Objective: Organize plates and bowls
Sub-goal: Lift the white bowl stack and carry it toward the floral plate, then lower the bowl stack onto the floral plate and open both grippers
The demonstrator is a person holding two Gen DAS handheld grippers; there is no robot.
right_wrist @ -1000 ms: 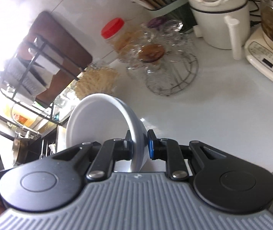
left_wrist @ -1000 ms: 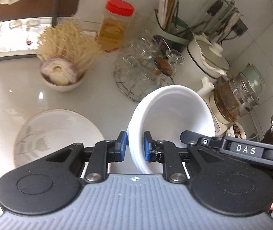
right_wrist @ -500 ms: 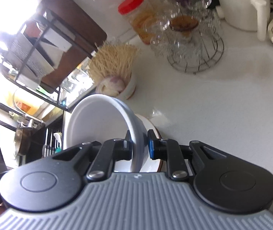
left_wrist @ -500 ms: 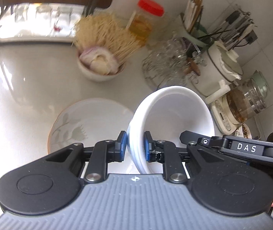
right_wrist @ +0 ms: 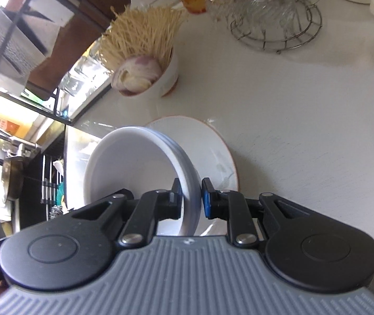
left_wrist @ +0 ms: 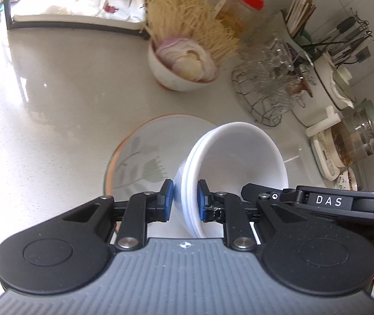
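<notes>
Between both tongs we hold 1 stack of white bowls (left_wrist: 239, 162): left tongs (left_wrist: 184, 199) and right tongs (right_wrist: 190, 197) each clench opposite rims. Just beyond the tips lies the plate (left_wrist: 145, 157). We should lower level, centred, then release together.

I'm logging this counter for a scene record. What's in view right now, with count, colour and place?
bowls: stack, about three, white, held over the plate
plate: one, white with leaf print, on the counter
food bowl: one, white, holds noodles and onion, behind the plate
jar: one, red lid, at the wall
wire rack: one, metal, holds glassware, right of the food bowl
left gripper: black, shut on the bowls' rim
right gripper: black, shut on the opposite rim
</notes>
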